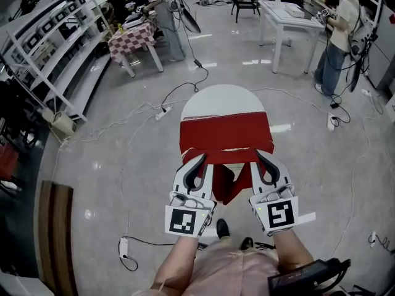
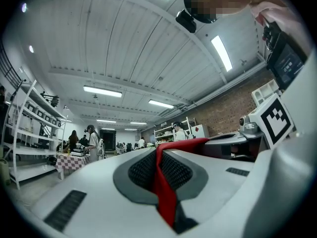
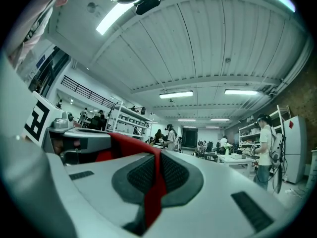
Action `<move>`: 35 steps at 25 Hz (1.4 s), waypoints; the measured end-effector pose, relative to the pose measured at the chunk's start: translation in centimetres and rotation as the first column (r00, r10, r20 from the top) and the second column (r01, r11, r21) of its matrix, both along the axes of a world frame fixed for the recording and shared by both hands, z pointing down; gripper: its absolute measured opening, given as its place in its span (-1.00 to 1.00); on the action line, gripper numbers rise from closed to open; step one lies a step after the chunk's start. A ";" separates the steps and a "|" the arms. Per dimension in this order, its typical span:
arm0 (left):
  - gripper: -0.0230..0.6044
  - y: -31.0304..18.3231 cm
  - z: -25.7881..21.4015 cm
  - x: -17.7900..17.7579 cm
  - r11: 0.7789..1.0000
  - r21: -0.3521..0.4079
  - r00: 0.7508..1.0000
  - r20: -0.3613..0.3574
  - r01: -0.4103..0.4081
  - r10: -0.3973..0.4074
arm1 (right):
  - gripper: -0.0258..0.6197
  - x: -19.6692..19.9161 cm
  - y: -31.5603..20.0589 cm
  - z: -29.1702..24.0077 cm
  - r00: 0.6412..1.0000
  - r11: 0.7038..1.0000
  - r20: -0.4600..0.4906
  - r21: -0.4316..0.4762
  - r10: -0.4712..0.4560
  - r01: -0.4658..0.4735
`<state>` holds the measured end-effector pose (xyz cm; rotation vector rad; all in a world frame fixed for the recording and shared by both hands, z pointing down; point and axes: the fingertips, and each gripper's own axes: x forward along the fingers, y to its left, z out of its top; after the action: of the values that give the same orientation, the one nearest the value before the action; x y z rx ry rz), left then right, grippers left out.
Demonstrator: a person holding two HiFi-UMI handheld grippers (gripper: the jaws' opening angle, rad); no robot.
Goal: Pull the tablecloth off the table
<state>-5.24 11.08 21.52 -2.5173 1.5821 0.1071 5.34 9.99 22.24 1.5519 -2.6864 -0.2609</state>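
Clearly the pull is under way: in the head view the red tablecloth (image 1: 225, 134) lies bunched across the near half of the round white table (image 1: 223, 100), whose far half is bare.

At lower left of centre, the left gripper (image 1: 200, 163) has its jaws clamped tight on the cloth's near edge. Its own view shows a red fold (image 2: 166, 192) pinched between the ribbed pads. Just to its right, the right gripper (image 1: 263, 159) is closed the same way on the other near corner, with a red strip (image 3: 153, 192) squeezed between its pads. A loose tail of cloth hangs between the two.

To do this step well, both hands should probably draw back together, level and at the same pace, so the cloth slides over the near rim without skewing. The grips look secure, so no re-gripping seems needed.

Around the table, from the left: white shelving (image 1: 55, 48) along the wall, a table with a checked cloth (image 1: 133, 42) in the upper left, and a power strip (image 1: 163, 111) with cables trailing across the floor. At upper right stand a white table (image 1: 287, 17) and a person (image 1: 339, 36).

Nothing rests on the cloth. The likeliest snags are the hanging tail near the person's shoe (image 1: 222, 228) and the floor cables when stepping back.
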 end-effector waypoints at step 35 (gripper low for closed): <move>-0.79 6.7 -2.0 7.9 1.000 0.016 0.999 0.040 0.013 -0.014 | -0.85 7.8 6.3 -2.9 0.999 0.997 0.040 0.072 -0.026 0.023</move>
<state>2.66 17.83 19.51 -2.4805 1.5768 0.0664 13.14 16.32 19.39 1.5603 -2.7580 -0.3340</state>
